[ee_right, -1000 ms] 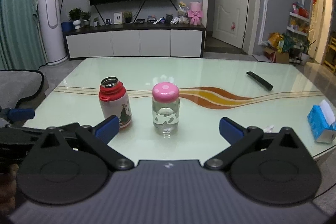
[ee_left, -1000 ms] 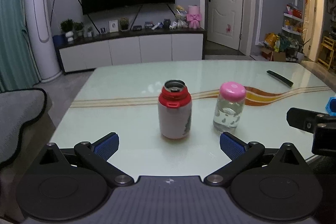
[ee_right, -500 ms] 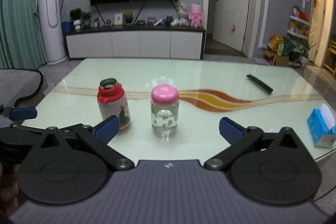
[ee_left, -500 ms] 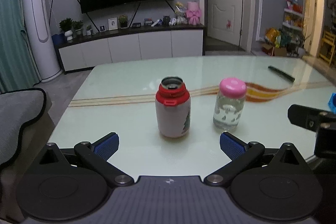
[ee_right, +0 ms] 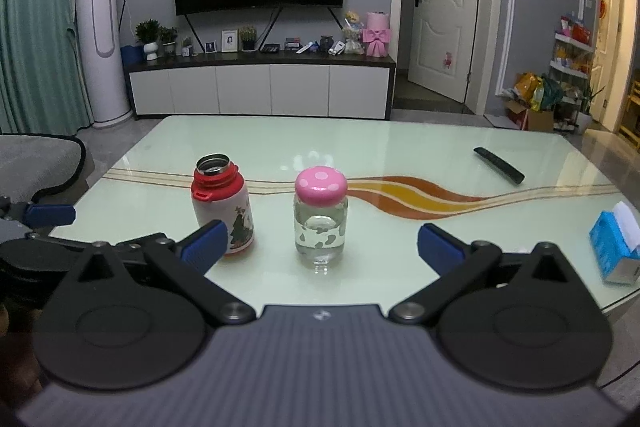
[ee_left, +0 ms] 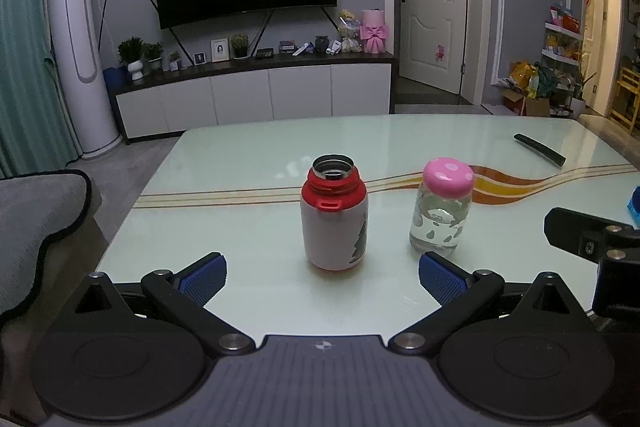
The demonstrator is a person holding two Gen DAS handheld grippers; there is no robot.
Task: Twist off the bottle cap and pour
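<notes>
While the glossy table [ee_left: 248, 147] fills both of my views, I see the red-and-white flask [ee_left: 334, 223] standing upright on it, long axis vertical, steel mouth open to the ceiling. Just to its right, apart from it, the clear bottle [ee_right: 320, 227] stands upright too, its pink cap [ee_right: 321, 185] on and pointing up. My left gripper [ee_left: 322, 277] is spread wide before the flask, holding nothing; my right gripper [ee_right: 322, 245] gapes wide before the bottle, also holding nothing.
</notes>
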